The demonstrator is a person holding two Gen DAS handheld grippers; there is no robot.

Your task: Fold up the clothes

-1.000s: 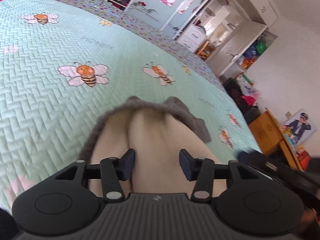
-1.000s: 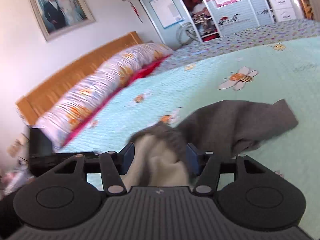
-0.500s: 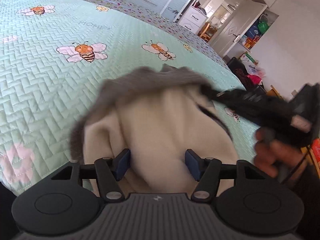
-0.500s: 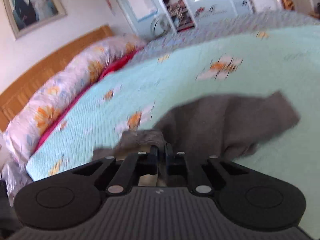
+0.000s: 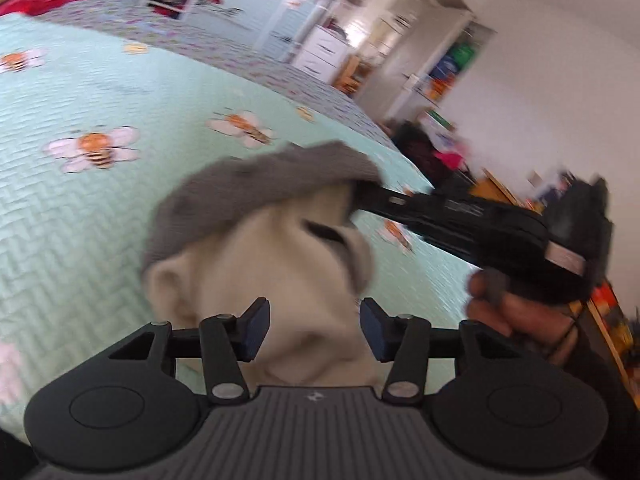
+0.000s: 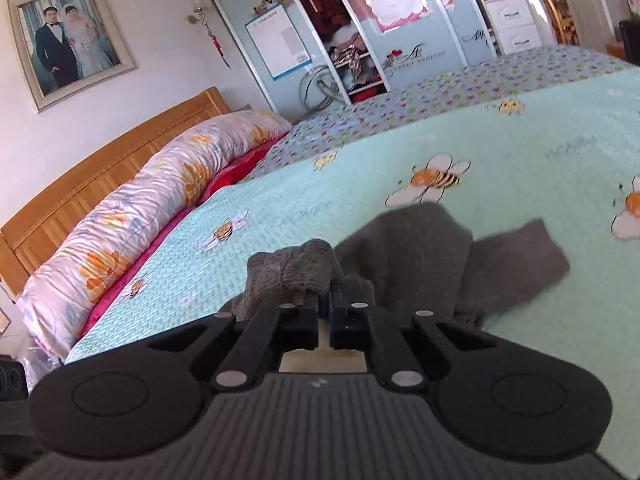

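Grey knit outside and cream fleece inside: one garment (image 5: 256,216) is recorded, lying on one mint quilted bedspread (image 5: 80,216) printed with bees. Two grippers are counted. One left gripper (image 5: 312,330) is seen with its two blue-padded fingers (image 5: 253,330) spread wide, nothing pinched; the cream lining of the garment is bunched between and just beyond them, though contact with the pads cannot be told. One right gripper (image 6: 324,312) is seen with its fingers drawn nearly together on a grey fold of the garment (image 6: 296,268), which is bunched up over the fingertips. In the left wrist view, the right gripper (image 5: 360,196) enters from the right, its tip buried in the grey edge at the far side of the garment, with one hand (image 5: 516,308) on its handle. In the right wrist view, the remainder of the grey cloth is spread on the bedspread (image 6: 540,152) to the right and beyond the fingers. Also listed: one long floral bolster (image 6: 132,216) at far left, one wooden headboard (image 6: 92,168) behind it, one framed wedding portrait (image 6: 68,40) on the wall, one wardrobe (image 6: 352,28) with sliding doors at the far side.
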